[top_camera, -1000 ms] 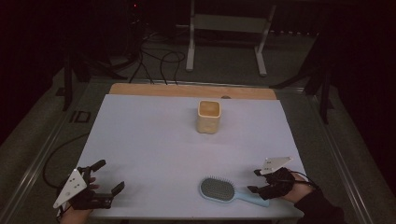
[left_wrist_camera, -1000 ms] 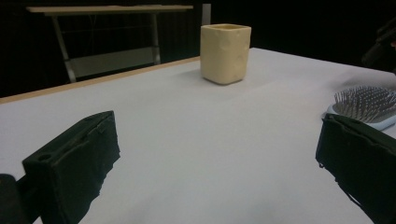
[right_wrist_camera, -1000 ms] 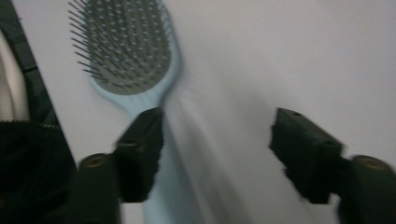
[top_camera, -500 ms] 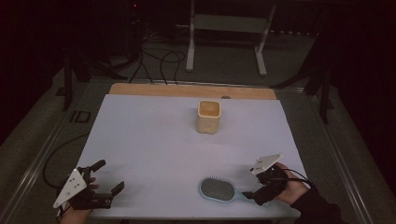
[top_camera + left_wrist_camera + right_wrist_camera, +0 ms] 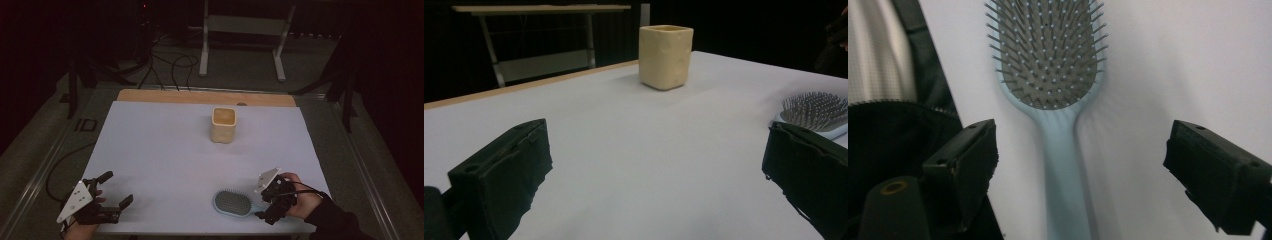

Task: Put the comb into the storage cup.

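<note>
The right gripper (image 5: 266, 210) has its fingers (image 5: 965, 165) spread wide on either side of the hairbrush (image 5: 1055, 100) handle; they have just been opening, and the pads sit clear of the pale blue handle with bare sheet showing on both sides, so nothing is gripped. The handle runs up between them to the bristled head, which lies face up. In the high view the brush lies flat near the front edge of the bench (image 5: 165, 150), on the right half, head pointing toward the middle and handle under the right hand.

The left gripper (image 5: 111, 195) has its fingers (image 5: 504, 175) wide apart too, holding nothing, low over the front left corner of the white sheet, well apart from the brush.

Farther out, a cream square cup (image 5: 223, 125) stands upright toward the back of the bench, well apart from both hands.

By my reading the work is at its start: the reach to the handle is made, while the closing, the lift and any carry, perhaps to the cup, are all left
</note>
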